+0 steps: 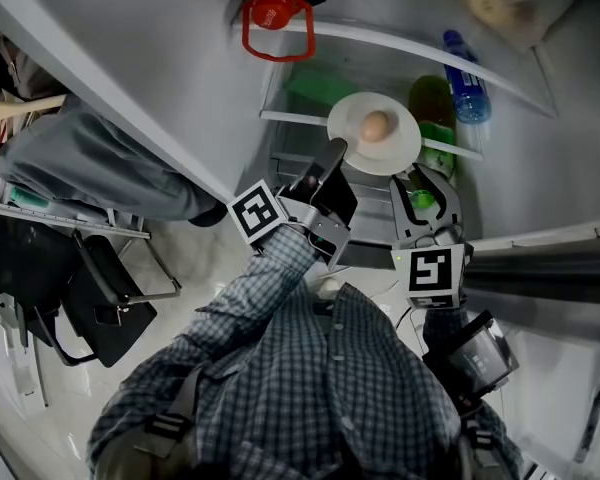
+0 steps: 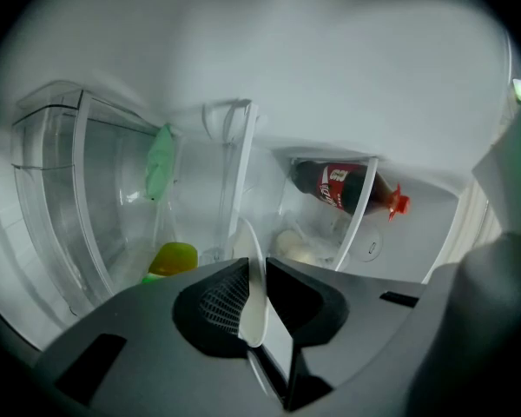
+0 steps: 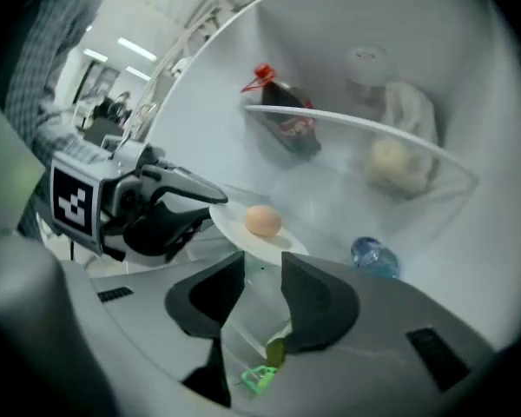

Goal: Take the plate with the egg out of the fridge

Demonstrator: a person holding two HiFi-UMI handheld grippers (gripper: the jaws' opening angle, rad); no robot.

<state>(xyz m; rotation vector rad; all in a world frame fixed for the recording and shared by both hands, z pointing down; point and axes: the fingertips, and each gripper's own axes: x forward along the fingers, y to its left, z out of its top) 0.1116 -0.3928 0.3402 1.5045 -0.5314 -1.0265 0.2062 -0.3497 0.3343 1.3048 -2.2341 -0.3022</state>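
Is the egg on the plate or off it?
On the plate. The egg sits near the middle of the white plate, whose rim the left tongs pinch.

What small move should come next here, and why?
Probably draw the left gripper slowly back out of the fridge, keeping the round white plate level: that gripper clamps only the plate's rim, the brown egg lies loose on it, and the open right gripper gives no support.
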